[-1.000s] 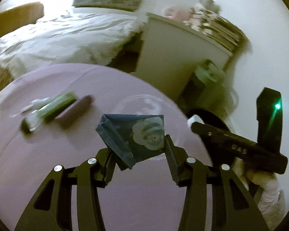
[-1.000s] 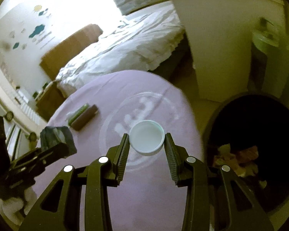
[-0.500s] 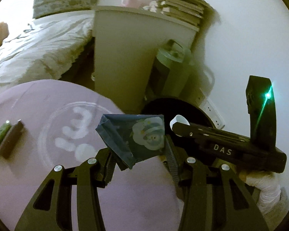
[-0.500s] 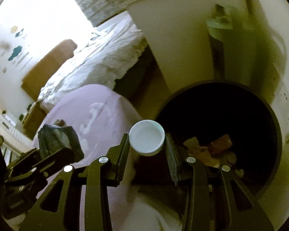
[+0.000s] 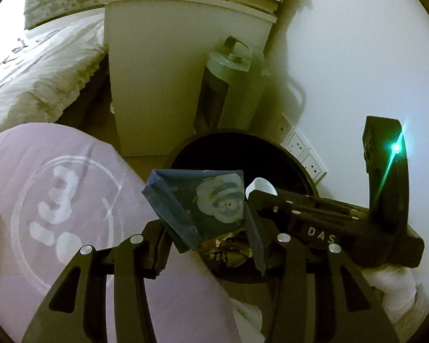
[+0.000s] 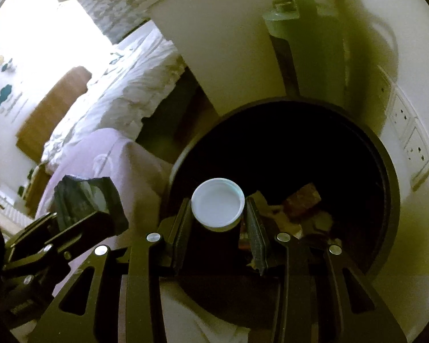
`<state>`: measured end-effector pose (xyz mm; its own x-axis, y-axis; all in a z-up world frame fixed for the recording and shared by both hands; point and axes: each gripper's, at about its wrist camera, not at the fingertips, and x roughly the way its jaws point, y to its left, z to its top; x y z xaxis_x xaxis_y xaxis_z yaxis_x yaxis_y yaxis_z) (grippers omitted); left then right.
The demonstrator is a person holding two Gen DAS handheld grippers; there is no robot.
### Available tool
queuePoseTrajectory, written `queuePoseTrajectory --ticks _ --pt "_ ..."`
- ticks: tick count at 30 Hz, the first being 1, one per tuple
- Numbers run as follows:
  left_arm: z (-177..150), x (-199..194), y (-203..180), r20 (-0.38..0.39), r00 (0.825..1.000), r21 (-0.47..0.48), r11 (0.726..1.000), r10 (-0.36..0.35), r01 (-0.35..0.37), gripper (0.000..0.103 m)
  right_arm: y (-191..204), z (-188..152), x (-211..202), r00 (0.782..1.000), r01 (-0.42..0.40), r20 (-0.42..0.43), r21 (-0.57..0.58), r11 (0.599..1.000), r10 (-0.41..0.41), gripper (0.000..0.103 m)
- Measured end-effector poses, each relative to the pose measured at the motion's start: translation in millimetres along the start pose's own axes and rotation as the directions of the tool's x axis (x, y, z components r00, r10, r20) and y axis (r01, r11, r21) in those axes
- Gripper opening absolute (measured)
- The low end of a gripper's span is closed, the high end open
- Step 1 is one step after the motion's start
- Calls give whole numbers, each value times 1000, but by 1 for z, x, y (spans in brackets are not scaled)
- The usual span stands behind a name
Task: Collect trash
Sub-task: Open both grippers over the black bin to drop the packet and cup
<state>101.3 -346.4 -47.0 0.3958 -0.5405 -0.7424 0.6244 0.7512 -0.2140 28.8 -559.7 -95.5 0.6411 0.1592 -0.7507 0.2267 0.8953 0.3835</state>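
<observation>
**Trash over bin, both grippers loaded, release pending**

Purple cloth (image 5: 71,188) far left, soft fabric, white ring and a "3" printed on it, draped over a round top. Next along, my left gripper (image 5: 206,230): jaws part-closed, clamped on a dark blue wrapper (image 5: 186,200), thin crinkly film folded to a wedge, pale cartoon print on its face. It sits at the near rim of the black bin (image 5: 294,154), only partly over the opening. In my judgement I need to carry it further in before letting go, because light film can drift and catch on the cloth edge.

Bin is round, dark, smooth-walled, with crumpled brown and tan scraps (image 6: 300,200) at the bottom. White cabinet (image 5: 168,71) and a pale green cylinder with a handle (image 5: 234,85) stand just behind it, wall sockets (image 5: 300,154) to the right.

Right gripper (image 6: 218,214): jaws part-closed, pinching a white bottle cap (image 6: 218,201), rigid plastic, round, hollow side facing the camera. It hangs well inside the bin mouth. I reckon this one can drop straight away: open the jaws cleanly and keep the wrist pitched down so the cap falls, not rolls. I should release one at a time and keep the two grippers apart, since they crowd each other over the rim.
</observation>
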Motion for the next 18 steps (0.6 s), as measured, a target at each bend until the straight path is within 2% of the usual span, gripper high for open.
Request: queuePoseTrajectory --ticks 18 --pt "13 19 -15 -24 999 30 999 -26 26 47 -22 -4 3 999 38 -3 52 998 -38 38"
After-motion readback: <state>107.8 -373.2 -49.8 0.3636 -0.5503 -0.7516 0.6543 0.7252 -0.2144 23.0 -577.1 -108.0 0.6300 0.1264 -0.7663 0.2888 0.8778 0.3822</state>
